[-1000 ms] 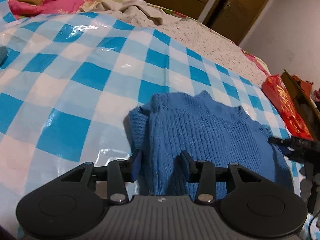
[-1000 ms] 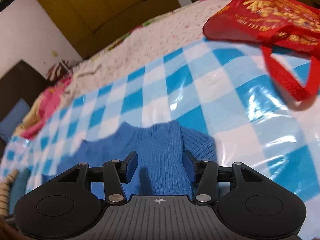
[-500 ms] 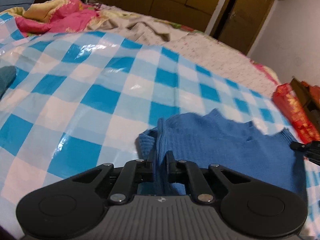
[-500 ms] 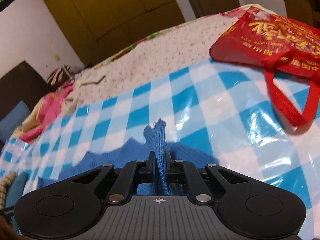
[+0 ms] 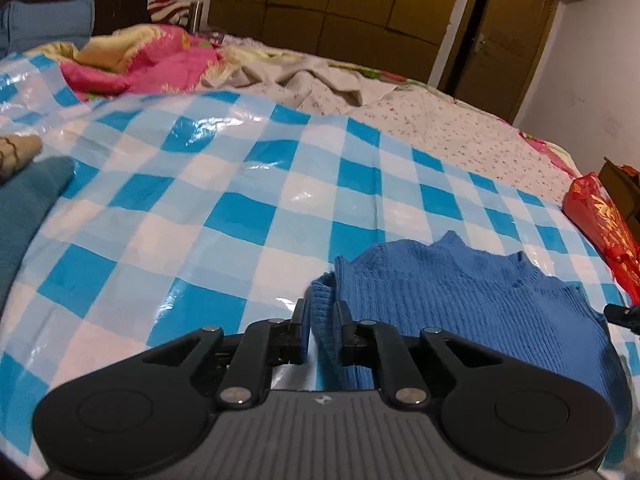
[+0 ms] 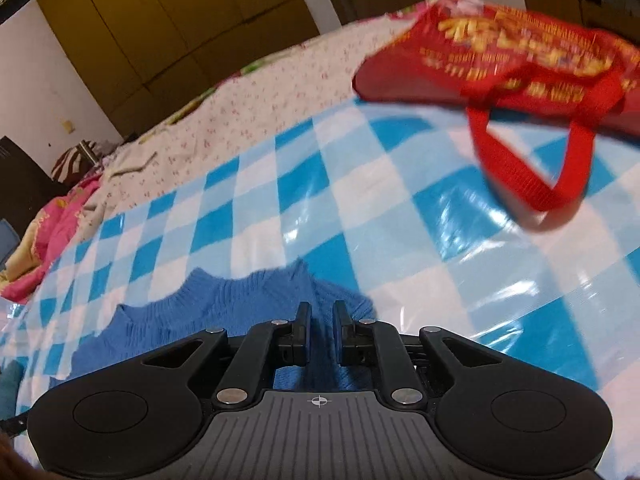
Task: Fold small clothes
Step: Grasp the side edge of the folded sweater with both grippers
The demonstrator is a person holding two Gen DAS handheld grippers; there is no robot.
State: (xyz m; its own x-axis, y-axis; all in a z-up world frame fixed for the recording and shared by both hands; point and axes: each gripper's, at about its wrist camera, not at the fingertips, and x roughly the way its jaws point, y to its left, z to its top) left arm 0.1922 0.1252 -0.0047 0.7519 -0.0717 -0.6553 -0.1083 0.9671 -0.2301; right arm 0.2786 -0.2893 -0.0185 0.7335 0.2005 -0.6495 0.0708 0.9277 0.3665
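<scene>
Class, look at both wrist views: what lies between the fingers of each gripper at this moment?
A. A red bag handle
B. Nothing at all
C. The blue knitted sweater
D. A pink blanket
C: folds of the blue knitted sweater run up between the fingers of the left gripper and the right gripper, whose jaws are opening.

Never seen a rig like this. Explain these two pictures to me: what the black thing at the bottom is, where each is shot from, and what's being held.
No robot here: a person holds a two-finger gripper in each hand, each carrying a forward-looking camera. One picture looks along the left gripper, the other along the right gripper. On the checked sheet lies a blue sweater; a red bag sits beyond it. Each gripper has sweater fabric between its fingers, one at each side of the garment. Both pairs of jaws are opening slightly.
</scene>
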